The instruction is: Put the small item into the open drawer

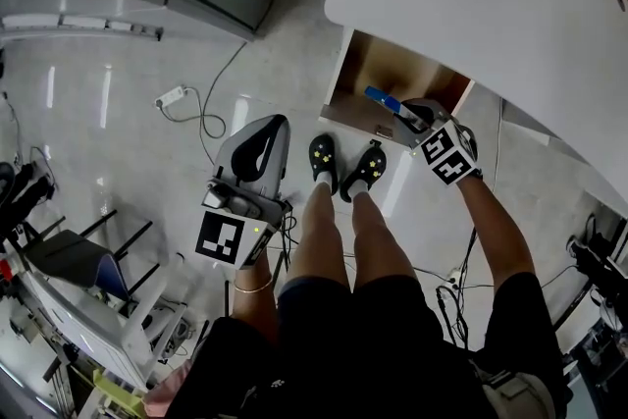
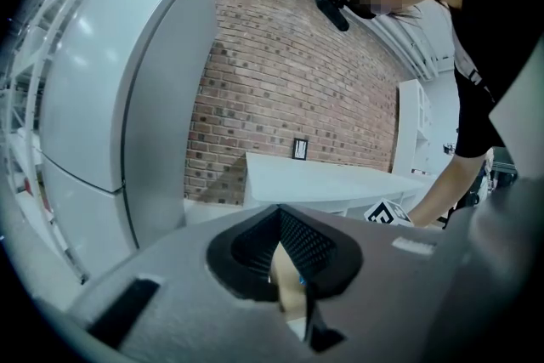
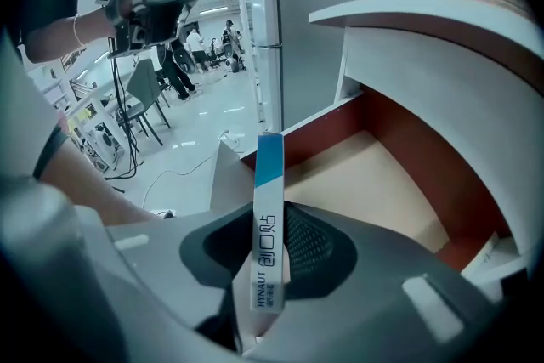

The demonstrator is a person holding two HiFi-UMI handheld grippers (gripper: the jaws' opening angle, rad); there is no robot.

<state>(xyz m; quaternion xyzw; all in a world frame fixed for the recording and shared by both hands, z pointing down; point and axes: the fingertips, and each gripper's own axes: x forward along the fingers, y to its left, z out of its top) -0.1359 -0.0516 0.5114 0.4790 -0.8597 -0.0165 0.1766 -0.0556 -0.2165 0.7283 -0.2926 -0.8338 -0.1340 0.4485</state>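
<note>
A slim white box with a blue end [image 3: 268, 217] stands upright between the jaws of my right gripper [image 3: 265, 302], which is shut on it. In the head view that gripper [image 1: 410, 118] holds the small box [image 1: 383, 99] over the front part of the open wooden drawer [image 1: 358, 74], which juts out from under the white table. The drawer's bare tan floor [image 3: 374, 183] lies just beyond the box. My left gripper [image 1: 273, 125] hangs apart at the left above the floor, its jaws together with nothing in them [image 2: 293, 310].
The white table top [image 1: 491, 5] overhangs the drawer. The person's feet [image 1: 343, 167] stand just in front of it. A power strip with its cable [image 1: 172, 97] lies on the floor, and a chair [image 1: 69, 260] stands at the left. A grey fridge [image 2: 110, 81] rises beside the brick wall [image 2: 280, 72].
</note>
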